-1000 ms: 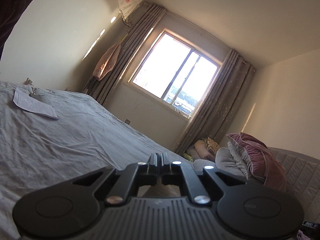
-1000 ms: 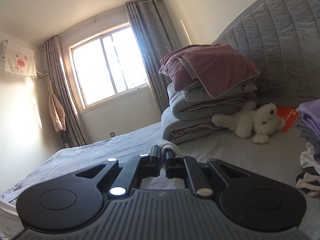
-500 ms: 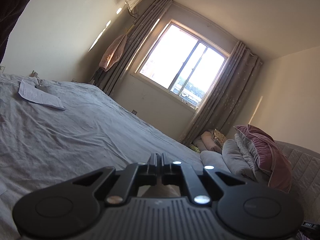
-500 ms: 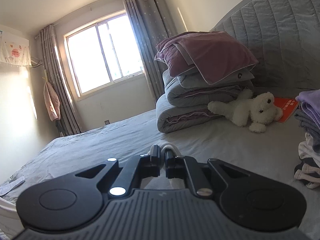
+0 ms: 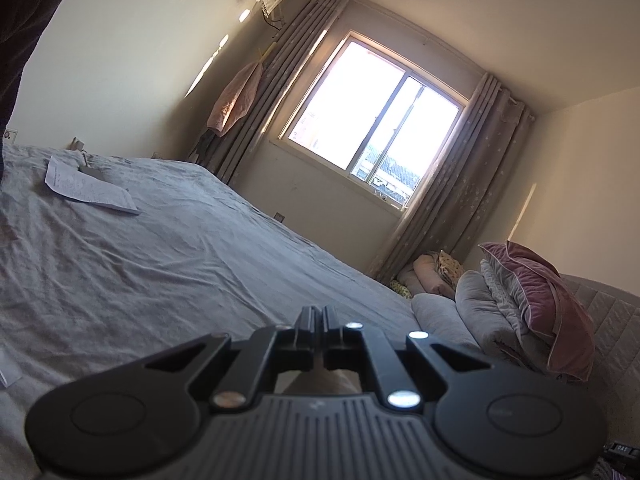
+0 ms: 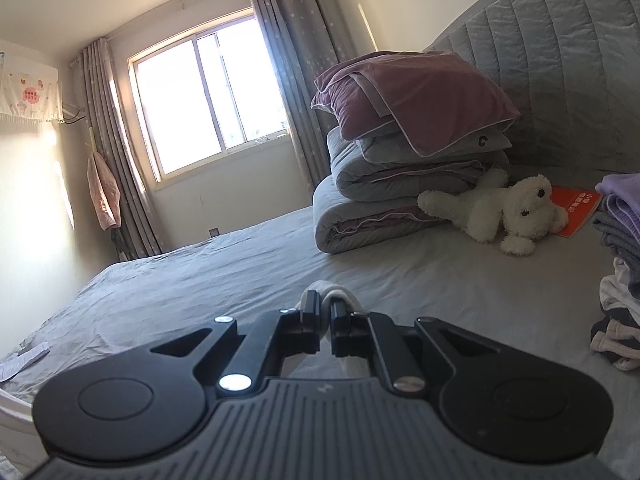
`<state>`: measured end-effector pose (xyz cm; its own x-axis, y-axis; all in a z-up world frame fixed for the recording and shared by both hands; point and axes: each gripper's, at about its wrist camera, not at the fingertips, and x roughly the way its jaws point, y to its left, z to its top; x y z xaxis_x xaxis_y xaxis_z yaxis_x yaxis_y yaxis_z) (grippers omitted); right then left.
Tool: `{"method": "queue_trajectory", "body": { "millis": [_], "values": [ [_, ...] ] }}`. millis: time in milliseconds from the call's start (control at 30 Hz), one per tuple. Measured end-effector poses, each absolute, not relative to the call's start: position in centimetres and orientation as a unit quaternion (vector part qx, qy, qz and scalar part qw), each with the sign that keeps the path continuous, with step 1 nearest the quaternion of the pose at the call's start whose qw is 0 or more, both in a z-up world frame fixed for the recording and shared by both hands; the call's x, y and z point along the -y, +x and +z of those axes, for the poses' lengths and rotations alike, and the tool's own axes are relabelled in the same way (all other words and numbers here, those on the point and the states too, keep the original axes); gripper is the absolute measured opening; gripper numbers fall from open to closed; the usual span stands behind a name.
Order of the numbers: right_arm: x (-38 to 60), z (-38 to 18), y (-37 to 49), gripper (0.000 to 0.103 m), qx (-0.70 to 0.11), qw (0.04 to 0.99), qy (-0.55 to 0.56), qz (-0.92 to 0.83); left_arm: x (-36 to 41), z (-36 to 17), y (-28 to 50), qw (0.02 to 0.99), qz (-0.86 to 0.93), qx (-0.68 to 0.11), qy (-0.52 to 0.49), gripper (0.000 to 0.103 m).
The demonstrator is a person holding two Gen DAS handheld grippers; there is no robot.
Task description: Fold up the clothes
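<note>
Your right gripper is pinched down on a fold of pale cloth that loops up over its fingertips, and your left gripper is closed too, with a pale scrap of what looks like the same garment showing just beneath its jaws. Judging from that, the piece hangs between your two hands, below both cameras, so its long axis probably runs hand to hand; how much of it dangles you cannot see. Both tools point across the grey bedsheet, which lies bare ahead, the likely place to lay it down. To your right sits a stack of clothes, with a white plush dog and folded quilts against the headboard. A sheet of paper lies far left, and the window is straight ahead.
</note>
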<state>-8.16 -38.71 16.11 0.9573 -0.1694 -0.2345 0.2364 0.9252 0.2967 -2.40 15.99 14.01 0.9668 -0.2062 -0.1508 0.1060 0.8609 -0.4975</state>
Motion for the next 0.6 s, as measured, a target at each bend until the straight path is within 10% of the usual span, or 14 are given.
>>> {"method": "queue_trajectory", "body": {
  "millis": [467,600],
  "values": [
    [38.9,15.6,0.3,0.007,-0.119,0.974,0.136,-0.136,-15.3,15.0,8.6,0.963,-0.048,-0.127,-0.235,0.007],
    [37.9,12.5,2.8,0.036,-0.180,0.964,0.095,-0.168,-16.6,11.6,11.3,0.948,-0.002,-0.182,-0.260,0.032]
  ]
}}
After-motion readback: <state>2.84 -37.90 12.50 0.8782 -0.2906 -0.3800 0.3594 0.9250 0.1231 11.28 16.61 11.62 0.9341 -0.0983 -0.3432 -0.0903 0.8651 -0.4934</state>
